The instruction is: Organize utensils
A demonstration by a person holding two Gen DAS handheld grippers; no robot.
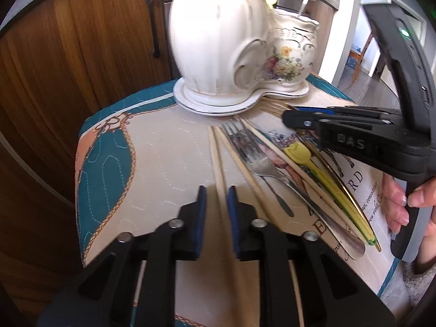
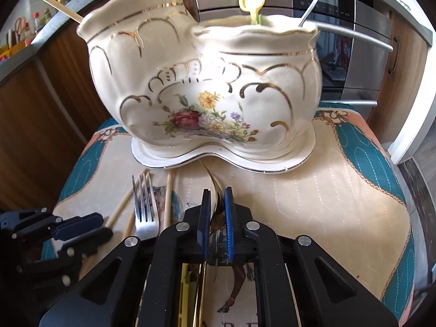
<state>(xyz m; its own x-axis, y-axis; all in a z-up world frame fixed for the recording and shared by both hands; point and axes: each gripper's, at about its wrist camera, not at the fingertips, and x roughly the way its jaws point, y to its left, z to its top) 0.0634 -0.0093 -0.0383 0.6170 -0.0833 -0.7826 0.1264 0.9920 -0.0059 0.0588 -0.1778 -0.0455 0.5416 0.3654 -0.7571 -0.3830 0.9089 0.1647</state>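
The right hand-held gripper (image 2: 217, 204) is closed on a gold fork (image 2: 215, 190) lying just in front of the two-pot holder (image 2: 201, 92), so it is best lifted level and tipped handle-down into the right pot, at about one o'clock, without knocking the spoon (image 2: 310, 8) there. The left hand-held gripper (image 1: 217, 199) is part open astride one chopstick (image 1: 216, 158) on the bench (image 1: 163, 150) and should close squarely before lifting. Loose here: four chopsticks, one steel fork (image 1: 261, 163), some yellow picks (image 1: 321, 179), number unclear.
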